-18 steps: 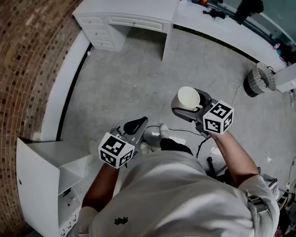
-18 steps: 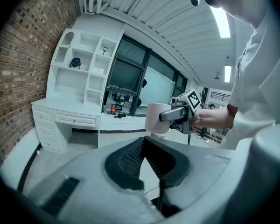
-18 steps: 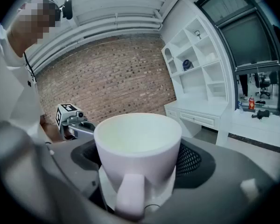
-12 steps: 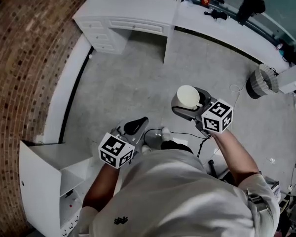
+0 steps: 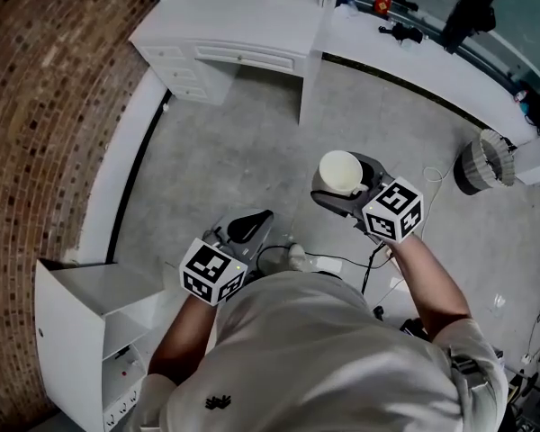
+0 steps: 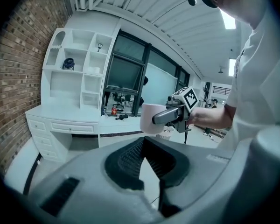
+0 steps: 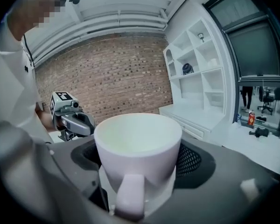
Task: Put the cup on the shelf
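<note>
Jaws of right gripper point(image 5: 346, 192) clasping one white cup point(image 5: 340, 171), left gripper point(image 5: 245, 228) jaws closed, empty

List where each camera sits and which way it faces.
Head view: on the person's head, aimed steeply down at the floor; shows torso, both forearms, left tongs shut, right tongs gripping the cup.
Left gripper view: on the left tongs, facing the white shelf unit; own jaws below, right tongs ahead.
Right gripper view: on the right tongs, facing the brick wall over the cup; left tongs at left.
Shared: both gripper views show the shelf unit and each other's tongs.
</note>
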A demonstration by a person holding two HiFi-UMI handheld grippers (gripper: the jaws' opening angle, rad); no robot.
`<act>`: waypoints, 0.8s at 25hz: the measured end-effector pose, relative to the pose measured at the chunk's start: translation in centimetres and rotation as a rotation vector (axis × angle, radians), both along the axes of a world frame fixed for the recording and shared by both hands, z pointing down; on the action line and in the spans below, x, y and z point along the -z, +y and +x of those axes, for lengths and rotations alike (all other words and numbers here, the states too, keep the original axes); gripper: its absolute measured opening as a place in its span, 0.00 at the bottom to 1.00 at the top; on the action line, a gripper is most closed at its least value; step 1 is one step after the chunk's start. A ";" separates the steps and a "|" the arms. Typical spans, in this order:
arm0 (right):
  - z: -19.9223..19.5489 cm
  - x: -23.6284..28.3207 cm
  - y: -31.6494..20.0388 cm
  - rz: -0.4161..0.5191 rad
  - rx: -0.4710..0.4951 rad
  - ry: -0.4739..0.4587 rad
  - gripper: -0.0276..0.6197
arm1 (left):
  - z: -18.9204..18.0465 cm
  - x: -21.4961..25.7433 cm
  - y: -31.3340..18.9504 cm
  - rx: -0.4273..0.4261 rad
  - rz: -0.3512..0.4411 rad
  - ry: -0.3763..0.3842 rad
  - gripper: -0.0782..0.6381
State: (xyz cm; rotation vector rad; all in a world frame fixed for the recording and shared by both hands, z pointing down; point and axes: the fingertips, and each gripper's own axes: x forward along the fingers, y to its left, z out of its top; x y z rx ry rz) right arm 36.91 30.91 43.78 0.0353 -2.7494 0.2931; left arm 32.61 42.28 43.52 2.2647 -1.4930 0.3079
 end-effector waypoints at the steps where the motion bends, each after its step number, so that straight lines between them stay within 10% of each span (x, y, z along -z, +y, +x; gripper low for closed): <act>1: -0.1 -0.1 -0.7 0.005 0.003 0.000 0.73 | 0.1 -0.1 -0.7 0.002 -0.001 0.000 0.12; 20: -7.8 0.1 -12.6 0.083 -0.071 0.039 0.73 | -6.2 -1.5 -12.1 -0.127 -0.018 0.015 0.12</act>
